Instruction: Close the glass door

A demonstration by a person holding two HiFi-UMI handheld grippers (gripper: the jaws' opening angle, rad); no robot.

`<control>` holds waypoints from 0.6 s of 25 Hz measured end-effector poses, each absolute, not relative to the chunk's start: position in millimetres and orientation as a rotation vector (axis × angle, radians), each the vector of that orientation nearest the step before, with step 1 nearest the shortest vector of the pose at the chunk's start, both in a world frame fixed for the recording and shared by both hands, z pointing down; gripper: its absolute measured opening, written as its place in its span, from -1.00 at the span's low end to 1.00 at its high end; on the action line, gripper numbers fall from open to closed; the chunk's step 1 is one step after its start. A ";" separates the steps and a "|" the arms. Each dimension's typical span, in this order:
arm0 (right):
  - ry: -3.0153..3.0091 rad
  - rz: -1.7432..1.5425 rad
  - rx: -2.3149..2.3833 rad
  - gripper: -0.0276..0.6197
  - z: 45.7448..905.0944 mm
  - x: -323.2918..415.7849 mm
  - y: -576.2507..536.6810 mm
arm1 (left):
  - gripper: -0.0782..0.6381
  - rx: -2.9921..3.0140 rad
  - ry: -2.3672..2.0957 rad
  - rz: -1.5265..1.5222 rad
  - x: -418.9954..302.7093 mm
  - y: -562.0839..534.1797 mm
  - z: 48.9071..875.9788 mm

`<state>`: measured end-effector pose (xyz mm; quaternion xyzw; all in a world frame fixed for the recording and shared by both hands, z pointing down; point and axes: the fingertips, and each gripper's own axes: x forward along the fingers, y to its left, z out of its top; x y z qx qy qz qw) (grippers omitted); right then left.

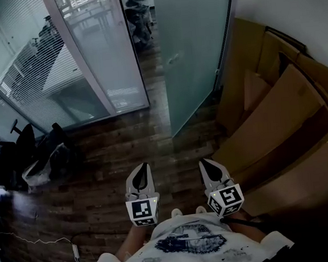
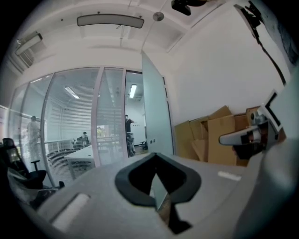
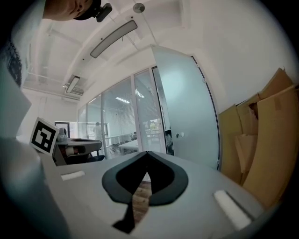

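The frosted glass door (image 1: 194,51) stands swung open ahead of me, hinged at the right near the wall, with a small knob (image 1: 175,58) on its face. It also shows in the left gripper view as the door (image 2: 156,116) and in the right gripper view as the door (image 3: 187,112). My left gripper (image 1: 143,167) and right gripper (image 1: 205,163) hover side by side over the wooden floor, well short of the door. Both have their jaws together and hold nothing. The jaws meet at the left gripper (image 2: 154,155) and the right gripper (image 3: 147,153).
Large cardboard sheets (image 1: 277,117) lean against the right wall beside the door. A glass partition with blinds (image 1: 89,54) runs to the left of the doorway. An office chair (image 1: 22,140) and bags stand at the left, and a cable (image 1: 42,241) lies on the floor.
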<state>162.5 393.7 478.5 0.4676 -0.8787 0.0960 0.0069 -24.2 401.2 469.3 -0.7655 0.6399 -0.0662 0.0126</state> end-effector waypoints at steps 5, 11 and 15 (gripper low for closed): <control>-2.723 0.268 1.493 -0.90 479.7 156.1 394.5 | -0.77 -2.379 2.004 -0.242 -38.8 403.3 472.6; -2.723 0.247 1.508 -0.90 478.3 140.5 395.8 | -0.77 -2.368 1.996 -0.275 -51.6 409.6 477.5; -2.724 0.231 1.492 -0.90 475.2 135.2 397.3 | -0.77 -2.362 2.026 -0.261 -58.9 411.1 478.3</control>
